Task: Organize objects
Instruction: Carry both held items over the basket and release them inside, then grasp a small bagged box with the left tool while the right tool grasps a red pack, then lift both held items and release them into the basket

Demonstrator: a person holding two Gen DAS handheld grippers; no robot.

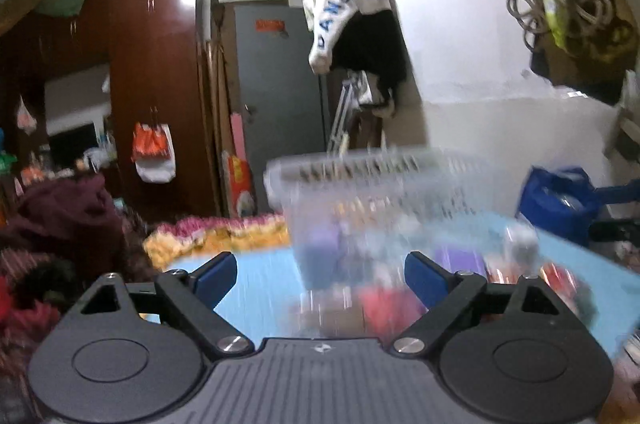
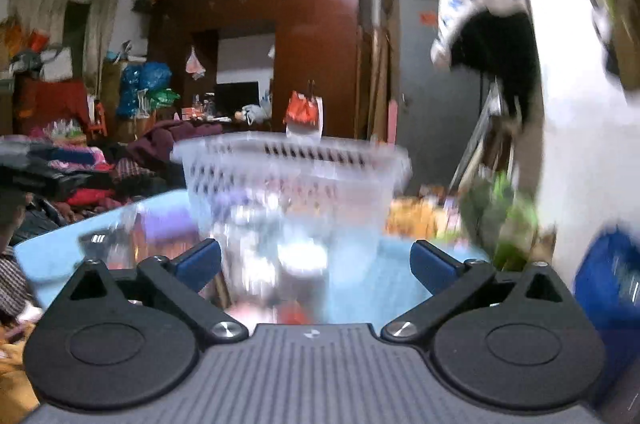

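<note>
From the left wrist, the left gripper (image 1: 320, 274) hangs wide and empty over the light-blue table (image 1: 260, 280). A clear slotted plastic basket (image 1: 376, 184) stands just ahead, with small items smeared by blur around its base; I can't name them. Best to steady the hand before picking anything.

From the right wrist, the right gripper (image 2: 316, 264) is also spread wide, holding nothing, facing the same basket (image 2: 292, 176) on the table (image 2: 52, 260). I'd close on one loose item squarely, then lift clear of the rim.
</note>
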